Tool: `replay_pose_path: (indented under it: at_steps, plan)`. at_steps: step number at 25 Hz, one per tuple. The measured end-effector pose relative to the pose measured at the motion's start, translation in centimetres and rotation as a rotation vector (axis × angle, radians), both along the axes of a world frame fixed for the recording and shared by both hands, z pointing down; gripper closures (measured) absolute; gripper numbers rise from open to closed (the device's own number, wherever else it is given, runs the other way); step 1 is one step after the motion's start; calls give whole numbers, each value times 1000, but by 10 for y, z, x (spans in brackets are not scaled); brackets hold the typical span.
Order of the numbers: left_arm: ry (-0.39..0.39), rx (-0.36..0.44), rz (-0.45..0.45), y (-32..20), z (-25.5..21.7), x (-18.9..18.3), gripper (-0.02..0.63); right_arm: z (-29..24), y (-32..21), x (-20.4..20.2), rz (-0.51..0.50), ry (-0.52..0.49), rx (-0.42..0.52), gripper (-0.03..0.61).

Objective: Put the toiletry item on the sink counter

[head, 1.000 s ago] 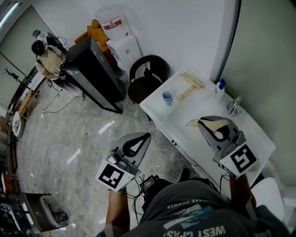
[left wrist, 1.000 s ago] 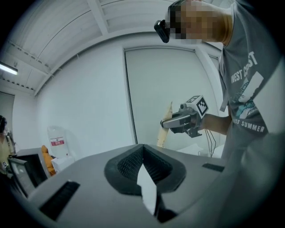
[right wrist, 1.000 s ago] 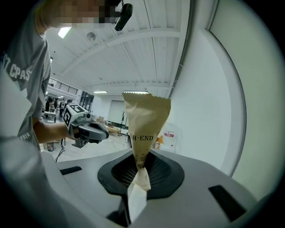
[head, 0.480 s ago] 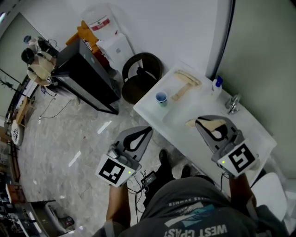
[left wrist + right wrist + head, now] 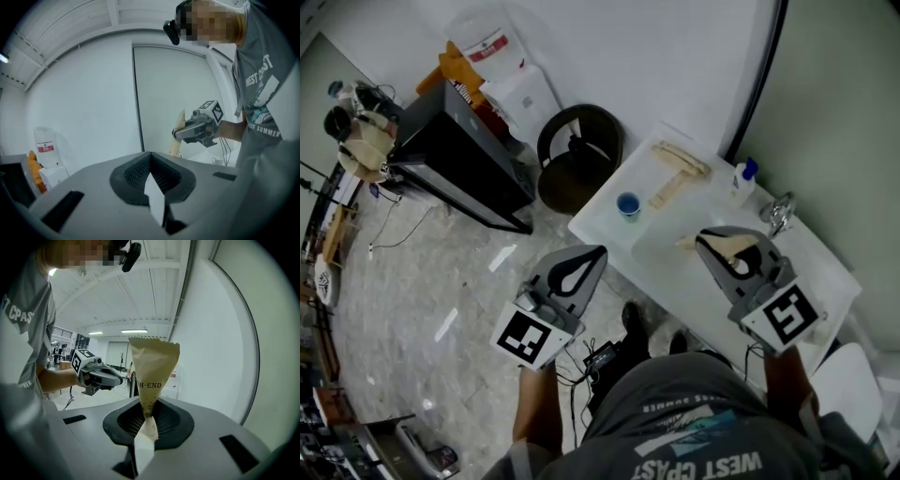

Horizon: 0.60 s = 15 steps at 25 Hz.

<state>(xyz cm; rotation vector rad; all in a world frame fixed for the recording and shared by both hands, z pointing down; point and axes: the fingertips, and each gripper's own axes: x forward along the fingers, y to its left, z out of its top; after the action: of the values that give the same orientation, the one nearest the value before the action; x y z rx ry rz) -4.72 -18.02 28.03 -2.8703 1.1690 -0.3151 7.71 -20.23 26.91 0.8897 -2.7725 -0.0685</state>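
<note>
Pinching a tan sachet (image 5: 152,366) over the front edge of the sink counter (image 5: 667,270), the right gripper (image 5: 145,427) had not yet released it; the left gripper (image 5: 151,163) was closed, empty

Matt grey plastic grippers, a tan paper sachet, a glossy white counter.

The toiletry sachet (image 5: 152,366) looks like matt tan paper, lightly creased, with a serrated top edge. The right gripper (image 5: 149,404) has a smooth, matt grey plastic shell and ribbed black pads (image 5: 168,420) that look rubbery; the left gripper (image 5: 151,157) has the same finish. The sink counter (image 5: 670,272) is smooth, glossy white, and its tap (image 5: 778,214) is shiny metal. A blue cup (image 5: 627,204) looks like plastic, and the pale brush pieces (image 5: 680,169) look like bare wood. The floor (image 5: 431,281) is polished, marbled stone. The person's T-shirt (image 5: 703,431) is soft grey cloth.
</note>
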Motion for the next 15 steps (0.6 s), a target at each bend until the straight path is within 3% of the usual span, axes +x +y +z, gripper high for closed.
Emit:
replay_pose_path:
  at_steps: [15]
  plan:
    - [5,-58,-37,-63,28,-51,611,39,-75,-46,-23,44,-80,525]
